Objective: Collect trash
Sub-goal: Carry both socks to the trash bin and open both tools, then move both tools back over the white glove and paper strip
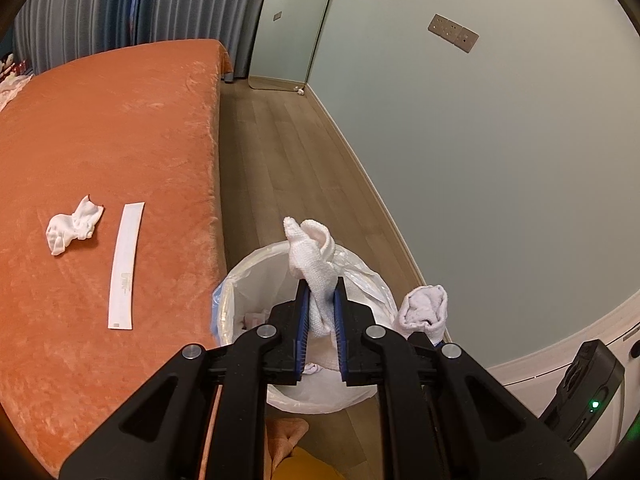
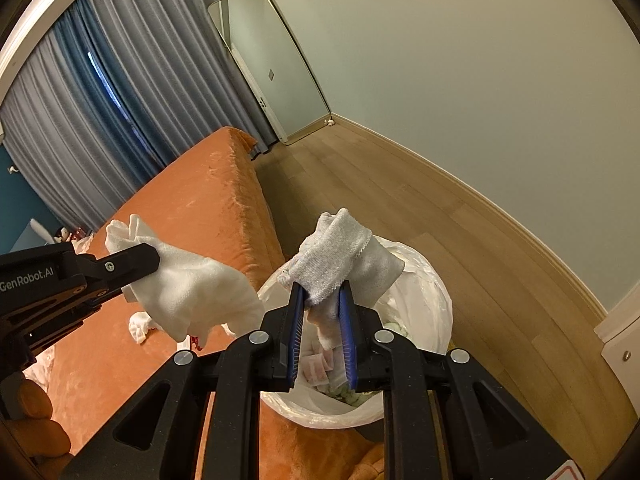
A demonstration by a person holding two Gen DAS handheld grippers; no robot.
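Beside the plush orange bed (image 1: 120, 128), over the round bin with its crinkly white liner (image 2: 424, 300), my left gripper (image 1: 320, 320) pinches a woven white cloth (image 1: 316, 264) and my right gripper (image 2: 320, 320) a ribbed white sock (image 2: 336, 256); I'd centre both before letting go (limp fabric snags rims).

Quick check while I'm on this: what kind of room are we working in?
Most likely a bedroom: a bed with an orange plush cover, floor-length grey-blue curtains and a tall mirror leaning on the wall. A lined trash bin stands beside the bed.
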